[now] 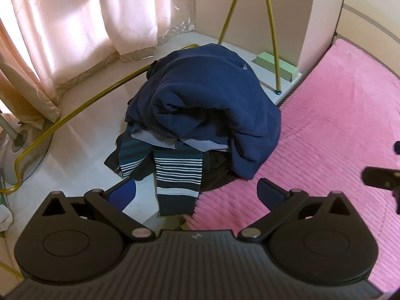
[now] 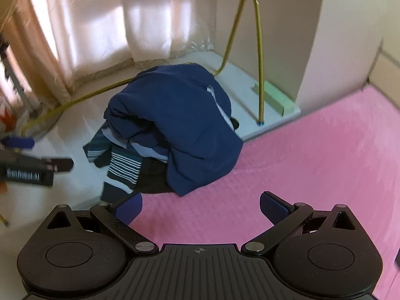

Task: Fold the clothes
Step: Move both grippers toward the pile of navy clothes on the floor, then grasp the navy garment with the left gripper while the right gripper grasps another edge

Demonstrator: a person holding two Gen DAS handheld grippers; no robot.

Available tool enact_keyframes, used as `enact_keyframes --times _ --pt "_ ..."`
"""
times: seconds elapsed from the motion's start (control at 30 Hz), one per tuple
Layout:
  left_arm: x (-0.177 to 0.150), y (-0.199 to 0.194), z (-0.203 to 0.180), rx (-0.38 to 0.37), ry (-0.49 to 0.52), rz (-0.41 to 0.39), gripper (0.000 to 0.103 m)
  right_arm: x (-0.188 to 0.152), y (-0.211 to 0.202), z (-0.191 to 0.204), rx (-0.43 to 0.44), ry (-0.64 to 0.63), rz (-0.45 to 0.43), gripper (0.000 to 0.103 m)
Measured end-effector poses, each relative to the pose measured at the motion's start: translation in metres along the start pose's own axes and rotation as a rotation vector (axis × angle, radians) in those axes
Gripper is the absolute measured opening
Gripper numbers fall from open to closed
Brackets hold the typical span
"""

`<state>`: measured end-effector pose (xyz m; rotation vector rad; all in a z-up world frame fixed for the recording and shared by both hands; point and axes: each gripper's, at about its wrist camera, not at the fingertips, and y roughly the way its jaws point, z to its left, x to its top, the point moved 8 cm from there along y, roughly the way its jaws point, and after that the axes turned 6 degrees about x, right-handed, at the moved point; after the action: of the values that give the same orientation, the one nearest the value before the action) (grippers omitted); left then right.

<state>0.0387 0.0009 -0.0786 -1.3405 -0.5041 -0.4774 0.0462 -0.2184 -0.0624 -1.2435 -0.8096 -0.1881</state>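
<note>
Left gripper [image 1: 197,190]: jaws spread wide, holding nothing, positioned just short of the pile of clothes [image 1: 200,115]. Right gripper [image 2: 200,203]: jaws likewise apart and empty, above the pink bedspread [image 2: 312,162]. A navy garment [image 2: 180,120] tops the pile, with a striped garment [image 1: 177,177] hanging from beneath it. The pile rests at the bedspread's edge, partly over the pale floor [image 1: 82,135].

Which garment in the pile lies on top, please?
The plain navy garment lies on top, draped over the whole pile; the striped garment only pokes out from beneath it at the front.
</note>
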Motion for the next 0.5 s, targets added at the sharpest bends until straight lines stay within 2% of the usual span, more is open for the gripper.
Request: enact_keyframes --times 0.07,0.2,0.33,0.5 --pt "0.003 0.001 -0.002 0.026 0.005 -0.019 0.098 0.0 0.001 -0.007 0.018 -0.039 -0.02 0.102" --pt "0.015 -0.003 -0.003 0.098 0.033 -0.078 0.1 0.003 0.017 -0.016 0.083 -0.079 -0.046 0.102" --pt "0.021 0.0 0.004 0.109 0.048 -0.078 0.102 0.012 0.04 -0.015 0.134 -0.129 -0.057 0.102" --pt "0.029 0.031 0.008 0.121 0.192 -0.057 0.101 0.023 0.079 0.001 0.138 -0.239 -0.051 0.102"
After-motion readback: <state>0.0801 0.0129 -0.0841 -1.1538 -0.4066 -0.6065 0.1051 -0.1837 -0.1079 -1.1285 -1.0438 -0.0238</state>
